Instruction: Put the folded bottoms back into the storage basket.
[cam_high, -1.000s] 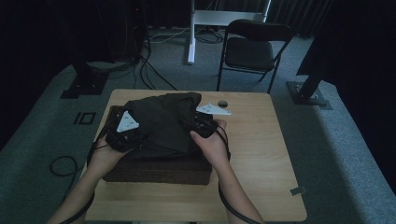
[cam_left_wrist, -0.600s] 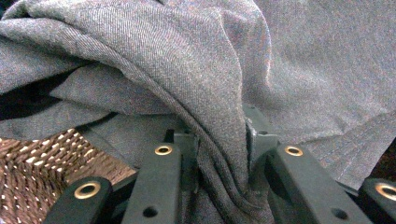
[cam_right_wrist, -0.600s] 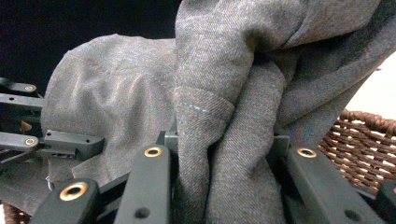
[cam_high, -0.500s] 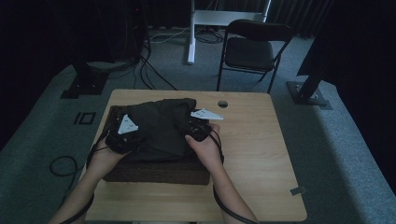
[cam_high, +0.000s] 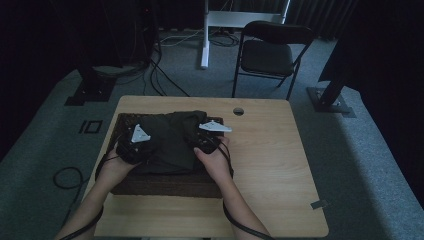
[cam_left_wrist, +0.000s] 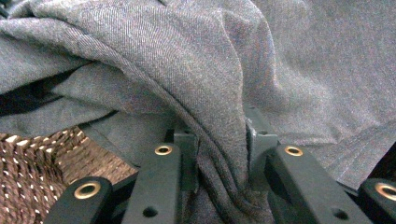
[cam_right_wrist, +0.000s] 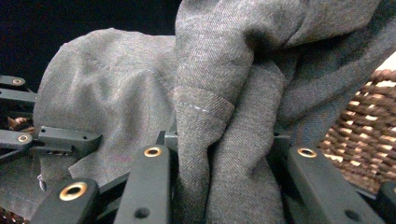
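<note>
Left gripper (cam_high: 138, 146) clamped on the grey garment (cam_high: 172, 137), which sits bunched on the wicker basket (cam_high: 165, 184) on the counter (cam_high: 270, 170). Right gripper (cam_high: 206, 140) clamped too. We lower both evenly, keeping folds pinched and the cloth level.

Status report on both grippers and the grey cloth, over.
Left gripper and right gripper both shut on the grey cloth. Cloth bunched over the wicker basket. Nothing in the way.

cloth (cam_left_wrist: 196, 60): grey twill | basket (cam_left_wrist: 32, 172): brown woven | tongs (cam_right_wrist: 224, 186): black, seemingly
</note>
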